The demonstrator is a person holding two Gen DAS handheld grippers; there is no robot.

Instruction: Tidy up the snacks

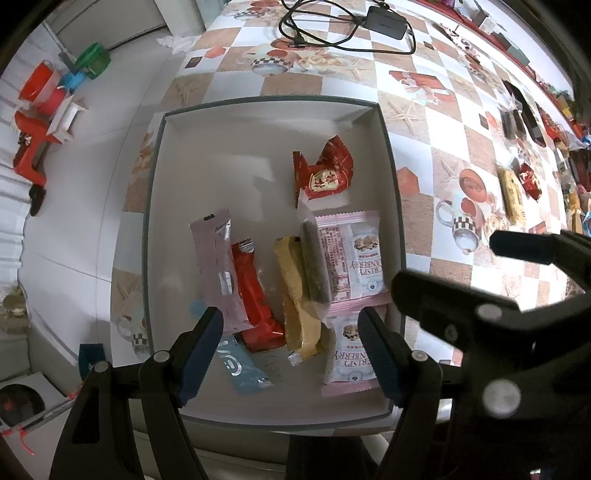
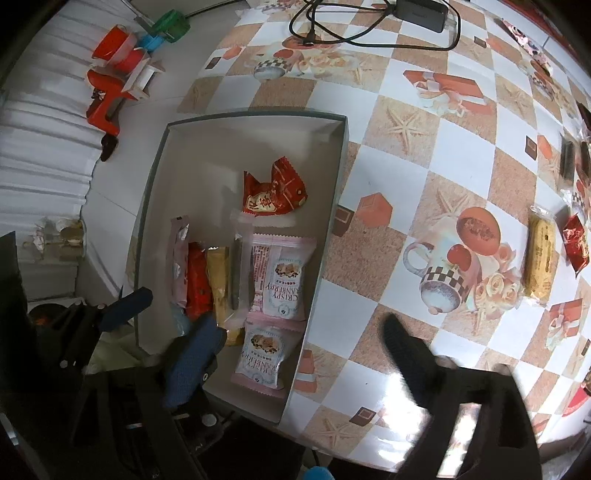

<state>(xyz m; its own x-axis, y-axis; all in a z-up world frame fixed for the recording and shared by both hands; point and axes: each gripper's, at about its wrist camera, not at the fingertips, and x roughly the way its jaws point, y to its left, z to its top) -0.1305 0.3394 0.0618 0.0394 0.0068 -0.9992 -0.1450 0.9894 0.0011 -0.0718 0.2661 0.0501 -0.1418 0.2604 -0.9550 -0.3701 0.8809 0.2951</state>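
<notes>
A white box (image 1: pixel 184 122) (image 2: pixel 177 133) with a grey-green rim sits at the table's left edge. It holds several snacks: a red crinkled packet (image 1: pixel 325 173) (image 2: pixel 275 192), two pink cranberry packets (image 1: pixel 354 254) (image 2: pixel 282 277), a yellow bar (image 1: pixel 295 291), a red bar (image 1: pixel 255 295), a silver-pink bar (image 1: pixel 218 266) and a light blue packet (image 1: pixel 240 365). My left gripper (image 1: pixel 291 350) is open and empty, low over the box's near end. My right gripper (image 2: pixel 299 362) is open and empty above the box's right wall. A yellow biscuit pack (image 2: pixel 540 254) and a red packet (image 2: pixel 576 240) lie on the table to the right.
The table has a checked cloth with cup and starfish prints (image 2: pixel 443 273). A black power adapter and cable (image 1: pixel 384 18) lie at the far side. More snacks (image 1: pixel 524 114) line the right edge. Red, green and blue plastic items (image 2: pixel 122 55) lie on the floor to the left.
</notes>
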